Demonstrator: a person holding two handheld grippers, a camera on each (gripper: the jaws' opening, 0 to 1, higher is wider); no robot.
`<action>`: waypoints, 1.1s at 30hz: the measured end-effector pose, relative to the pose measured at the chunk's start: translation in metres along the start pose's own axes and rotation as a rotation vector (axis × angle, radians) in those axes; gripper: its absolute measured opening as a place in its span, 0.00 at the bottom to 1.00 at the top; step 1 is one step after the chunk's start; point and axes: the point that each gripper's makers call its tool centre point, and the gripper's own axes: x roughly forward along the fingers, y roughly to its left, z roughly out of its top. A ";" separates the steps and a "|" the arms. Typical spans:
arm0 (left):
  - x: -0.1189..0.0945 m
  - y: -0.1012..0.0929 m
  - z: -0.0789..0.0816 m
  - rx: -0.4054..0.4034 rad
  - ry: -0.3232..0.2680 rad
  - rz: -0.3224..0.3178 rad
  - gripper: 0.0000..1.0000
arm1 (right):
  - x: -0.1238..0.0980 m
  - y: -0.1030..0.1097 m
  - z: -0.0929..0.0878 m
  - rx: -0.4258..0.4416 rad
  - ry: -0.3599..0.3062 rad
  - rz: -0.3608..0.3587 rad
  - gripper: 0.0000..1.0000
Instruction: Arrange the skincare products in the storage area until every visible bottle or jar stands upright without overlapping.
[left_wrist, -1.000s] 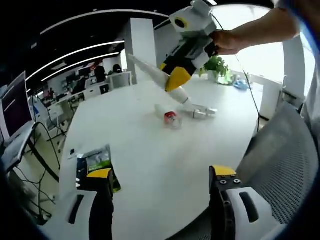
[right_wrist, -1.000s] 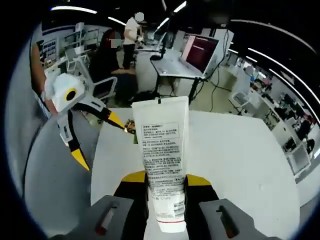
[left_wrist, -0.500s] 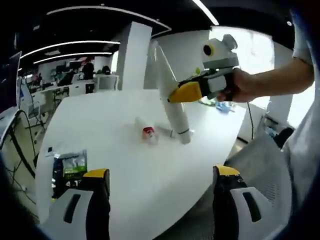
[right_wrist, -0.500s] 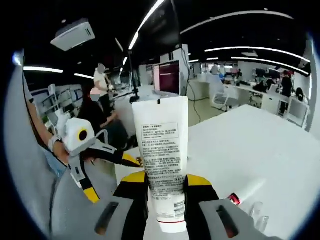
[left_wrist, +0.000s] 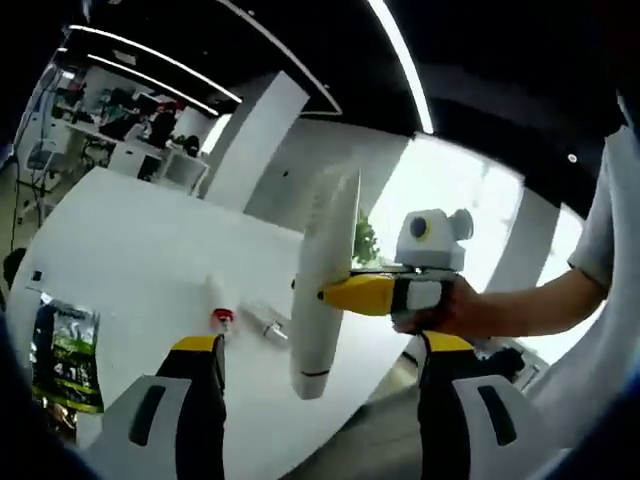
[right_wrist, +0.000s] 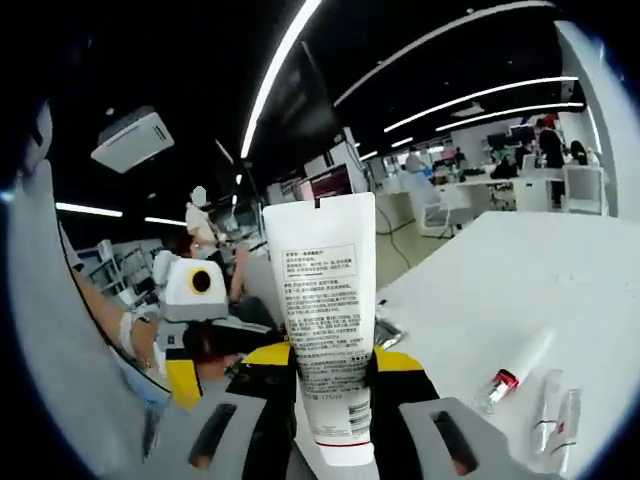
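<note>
My right gripper (right_wrist: 330, 365) is shut on a white squeeze tube (right_wrist: 322, 320) with printed text, its flat crimped end pointing away from me. In the left gripper view that right gripper (left_wrist: 375, 293) holds the tube (left_wrist: 322, 270) in the air above the table's near edge, cap end down. My left gripper (left_wrist: 322, 345) stands open below it with nothing between its jaws. On the white table (left_wrist: 130, 230) lie a small red-capped tube (left_wrist: 222, 318) and a clear little bottle (left_wrist: 270, 330). The right gripper view has the red-tipped tube (right_wrist: 515, 368) and clear bottles (right_wrist: 555, 405) lying flat.
A green packet (left_wrist: 65, 345) lies on the table at the left. A hand (left_wrist: 440, 310) and bare forearm come in from the right. Desks, monitors and a person (right_wrist: 195, 215) fill the office behind, and a grey sleeve (right_wrist: 50, 330) sits close at the left.
Both views have tilted up towards the ceiling. The right gripper has carried the tube closer to my left gripper, and the tube now hangs nearly upright, cap down. The items on the table have not moved.
</note>
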 end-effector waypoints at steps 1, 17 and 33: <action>0.002 -0.005 -0.007 -0.002 0.016 -0.022 0.72 | -0.003 0.002 0.003 0.022 -0.018 0.010 0.21; 0.009 -0.037 -0.026 -0.141 0.033 -0.179 0.71 | -0.014 0.047 -0.005 0.127 -0.056 0.182 0.22; 0.007 -0.063 -0.033 -0.104 0.059 -0.298 0.52 | -0.008 0.084 -0.022 0.223 -0.010 0.335 0.23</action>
